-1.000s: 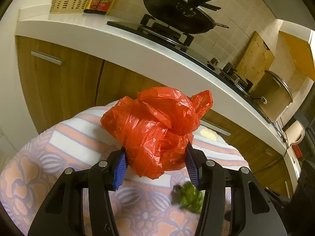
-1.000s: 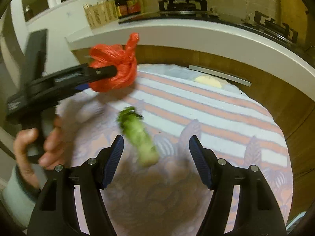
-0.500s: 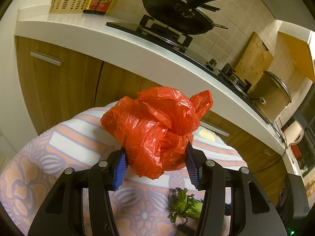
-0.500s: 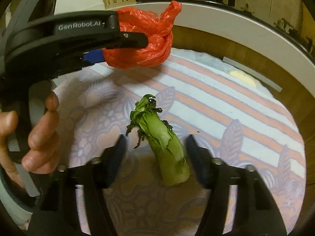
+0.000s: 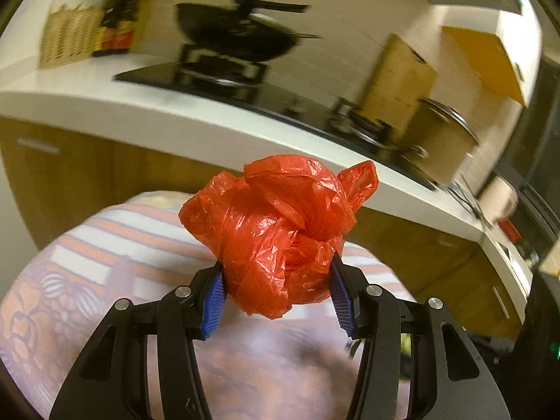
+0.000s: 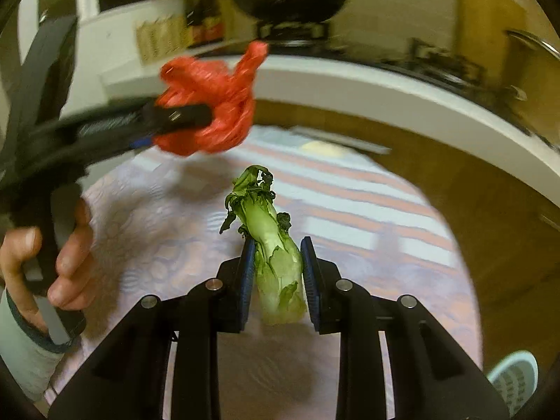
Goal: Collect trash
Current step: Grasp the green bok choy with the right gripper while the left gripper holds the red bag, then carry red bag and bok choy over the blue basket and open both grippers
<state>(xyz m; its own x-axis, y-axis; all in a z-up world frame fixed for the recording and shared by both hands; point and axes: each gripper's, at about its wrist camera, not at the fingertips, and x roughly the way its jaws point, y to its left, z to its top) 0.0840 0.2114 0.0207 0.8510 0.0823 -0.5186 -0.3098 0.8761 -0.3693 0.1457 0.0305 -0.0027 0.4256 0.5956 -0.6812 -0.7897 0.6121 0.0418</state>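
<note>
Left gripper [image 5: 276, 294] clamped on red bag [image 5: 276, 231], held by hand [image 6: 49, 266]; right gripper [image 6: 276, 273] closing around vegetable stalk [image 6: 276, 262], pads touching.

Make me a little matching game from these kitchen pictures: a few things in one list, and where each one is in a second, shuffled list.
Things:
1. red plastic bag
2. green vegetable stalk
3. black wok
4. striped cloth

Places:
A. on the stove, up on the counter
B. between the pads of the right gripper, whose jaws are closing on it
C. spread over the round table, below both grippers
D. crumpled up, clamped in the left gripper

Pairs: 1-D, 2-B, 3-A, 4-C
</note>
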